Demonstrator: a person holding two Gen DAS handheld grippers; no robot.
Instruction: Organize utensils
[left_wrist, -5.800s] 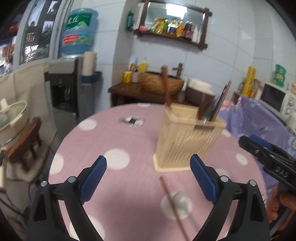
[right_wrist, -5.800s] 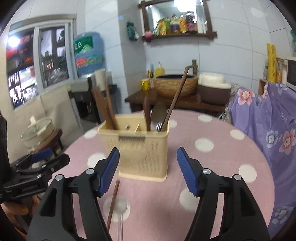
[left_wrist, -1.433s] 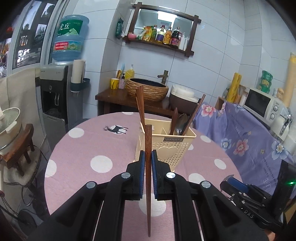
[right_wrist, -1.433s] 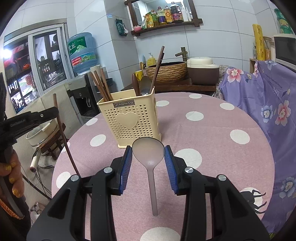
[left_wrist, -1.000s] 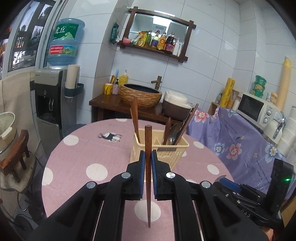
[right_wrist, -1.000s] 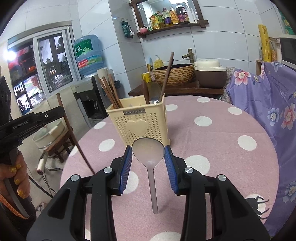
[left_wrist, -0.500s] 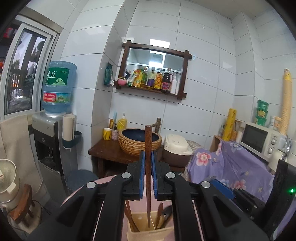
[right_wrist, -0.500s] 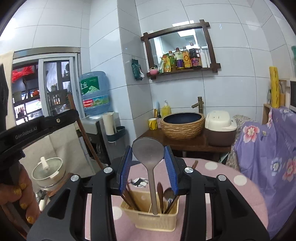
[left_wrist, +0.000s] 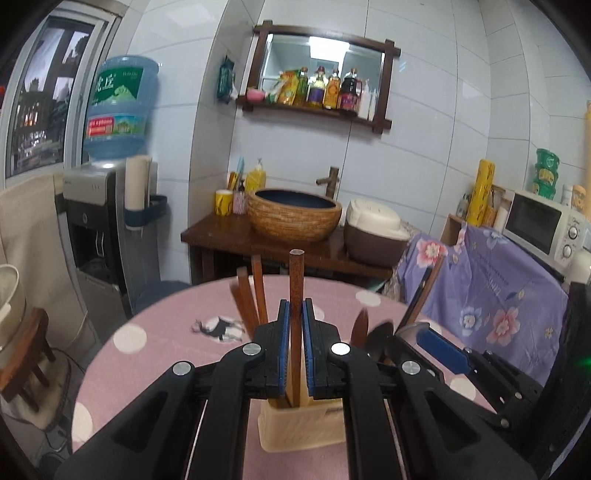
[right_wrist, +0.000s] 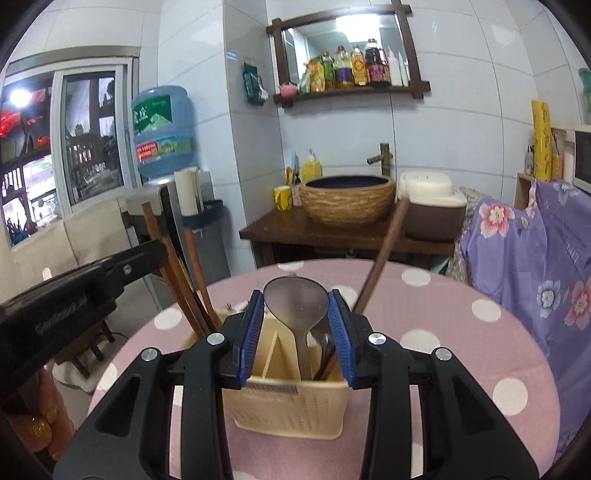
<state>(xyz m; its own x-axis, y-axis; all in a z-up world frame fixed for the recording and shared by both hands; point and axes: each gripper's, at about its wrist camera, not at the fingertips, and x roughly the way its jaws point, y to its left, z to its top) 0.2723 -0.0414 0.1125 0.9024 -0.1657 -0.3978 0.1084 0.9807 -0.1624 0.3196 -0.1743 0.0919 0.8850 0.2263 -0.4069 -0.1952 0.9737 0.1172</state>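
Both utensils now dip into the holder (right_wrist: 288, 402) at 12 o'clock: left hand-held gripper (left_wrist: 294, 350) clamps the chopstick (left_wrist: 296, 280), right hand-held gripper (right_wrist: 295, 332) clamps the spoon (right_wrist: 295, 301); release remains.

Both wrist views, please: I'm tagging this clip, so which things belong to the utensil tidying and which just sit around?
Part of the job:
left gripper
chopstick
right gripper
spoon
utensil holder

Just sitting around:
woven basin
rice cooker
water bottle
microwave
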